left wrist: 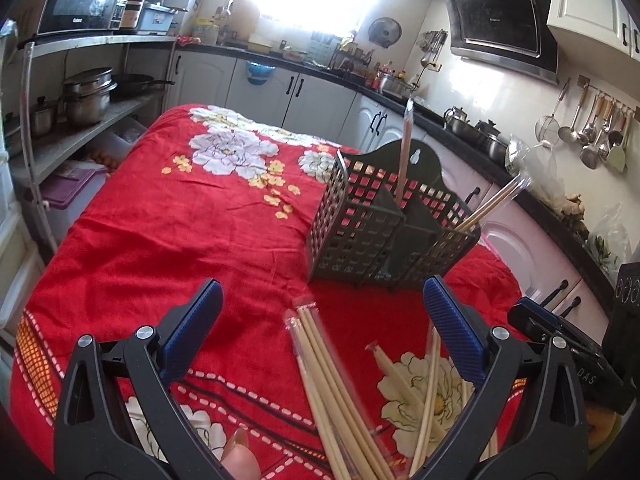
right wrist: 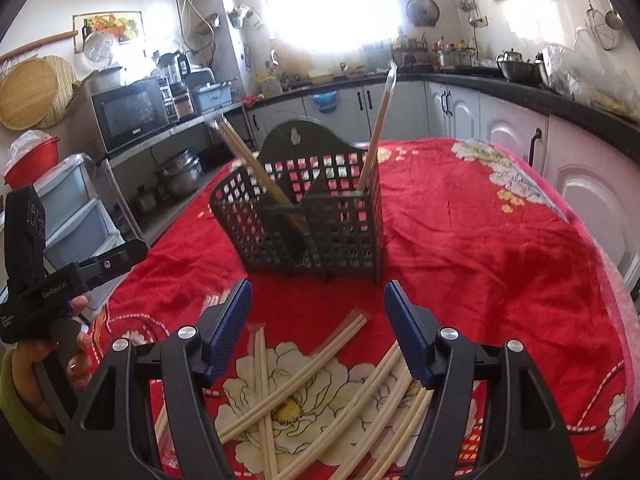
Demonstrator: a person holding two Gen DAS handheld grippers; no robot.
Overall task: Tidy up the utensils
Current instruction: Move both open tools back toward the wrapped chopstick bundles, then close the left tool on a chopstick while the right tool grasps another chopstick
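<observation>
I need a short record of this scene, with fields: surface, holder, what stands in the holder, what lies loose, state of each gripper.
surface: red floral cloth on the table
holder: black perforated caddy, upright, with compartments
in holder: two wrapped chopstick pairs, one leaning left, one leaning right, in separate compartments
loose: wrapped chopsticks scattered on the cloth in front of the caddy
left gripper: open, empty, above the loose chopsticks
right gripper: open, empty, fingers apart
</observation>
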